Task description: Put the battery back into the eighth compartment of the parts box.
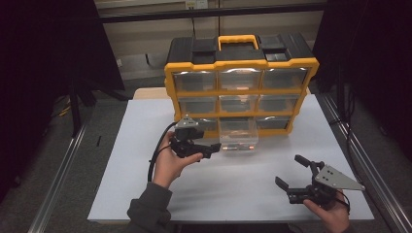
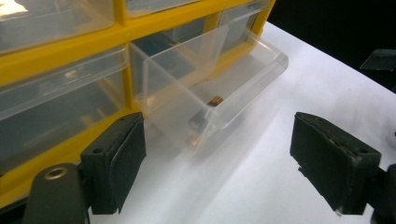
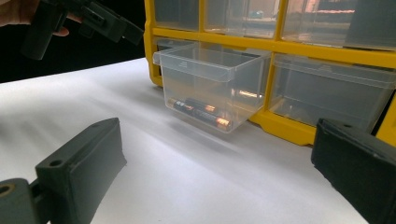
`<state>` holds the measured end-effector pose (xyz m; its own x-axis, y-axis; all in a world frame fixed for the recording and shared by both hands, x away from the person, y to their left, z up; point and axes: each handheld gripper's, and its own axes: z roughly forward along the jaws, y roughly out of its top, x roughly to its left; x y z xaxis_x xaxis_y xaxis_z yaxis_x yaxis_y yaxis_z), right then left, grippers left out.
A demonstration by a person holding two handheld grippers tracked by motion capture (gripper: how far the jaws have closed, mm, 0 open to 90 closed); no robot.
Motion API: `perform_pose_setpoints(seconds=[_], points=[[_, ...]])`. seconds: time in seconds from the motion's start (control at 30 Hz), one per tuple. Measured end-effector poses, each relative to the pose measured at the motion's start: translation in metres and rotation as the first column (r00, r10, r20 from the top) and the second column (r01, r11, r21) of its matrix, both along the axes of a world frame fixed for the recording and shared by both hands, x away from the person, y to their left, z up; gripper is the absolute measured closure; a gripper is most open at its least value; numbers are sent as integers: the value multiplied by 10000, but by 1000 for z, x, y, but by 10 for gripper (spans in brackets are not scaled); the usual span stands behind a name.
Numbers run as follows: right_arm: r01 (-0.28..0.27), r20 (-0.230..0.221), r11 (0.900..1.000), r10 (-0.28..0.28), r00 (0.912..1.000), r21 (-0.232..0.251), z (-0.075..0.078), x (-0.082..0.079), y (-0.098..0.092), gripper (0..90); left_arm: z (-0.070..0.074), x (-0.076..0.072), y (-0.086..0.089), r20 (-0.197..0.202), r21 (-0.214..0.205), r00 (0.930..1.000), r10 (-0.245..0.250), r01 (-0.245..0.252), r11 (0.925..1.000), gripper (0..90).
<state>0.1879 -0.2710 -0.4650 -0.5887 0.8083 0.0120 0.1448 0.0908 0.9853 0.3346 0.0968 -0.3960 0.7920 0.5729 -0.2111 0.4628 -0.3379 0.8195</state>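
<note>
While both claws gape empty, the pulled-out drawer (image 1: 237, 134) sits beside the left claw (image 1: 210, 149).

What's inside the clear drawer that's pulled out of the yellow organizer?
The open drawer holds batteries, at least two, lying at its front bottom edge. Glare hides any others.

We find the drawer cabinet (image 1: 241, 82) at the table's (image 1: 145, 145) far edge. Its bottom-middle drawer (image 1: 237, 133) stands pulled out, with batteries (image 3: 201, 112) inside. The left gripper (image 1: 206, 150) lies just left of that drawer; the right gripper (image 1: 291, 172) lies near the front right.
</note>
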Motion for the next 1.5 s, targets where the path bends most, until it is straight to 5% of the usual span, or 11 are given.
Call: perform_pose_setpoints(seconds=[0.93, 1.5], points=[[-1, 19, 10000, 1, 10000, 15, 0, 0, 0, 18, -26, -17, 55, 470, -717, 9976, 503, -468, 9963, 97], [-47, 67, 10000, 47, 10000, -15, 0, 0, 0, 18, -38, -33, 95, 1122, -1130, 9861, 1226, -1100, 9875, 54]])
